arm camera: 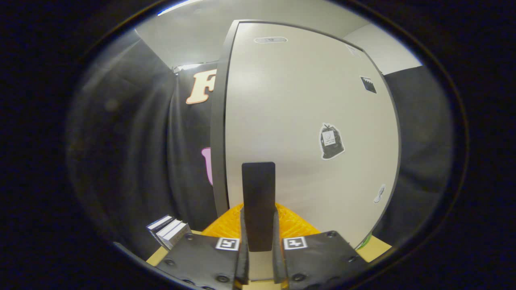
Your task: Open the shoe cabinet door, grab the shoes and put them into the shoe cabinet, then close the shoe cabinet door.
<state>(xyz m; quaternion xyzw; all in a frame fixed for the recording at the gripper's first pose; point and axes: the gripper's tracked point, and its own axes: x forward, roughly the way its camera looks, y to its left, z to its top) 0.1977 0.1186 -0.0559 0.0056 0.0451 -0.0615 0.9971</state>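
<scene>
The shoe cabinet door (306, 100) is a pale panel with a dark rim, standing close in front of me and carrying a few small stickers. Its handle (258, 181) is a flat dark upright bar that rises from between my fingers. My gripper (259, 219) is shut on the handle's lower part, one finger pressing on each side. I cannot tell whether the door is ajar. A dark edge strip (217, 133) runs down the panel's left side.
A small stack of white boxes (169, 233) lies low to the left of the fingers on a light wooden surface (377, 246). Black cloth walls stand to the left and right of the cabinet.
</scene>
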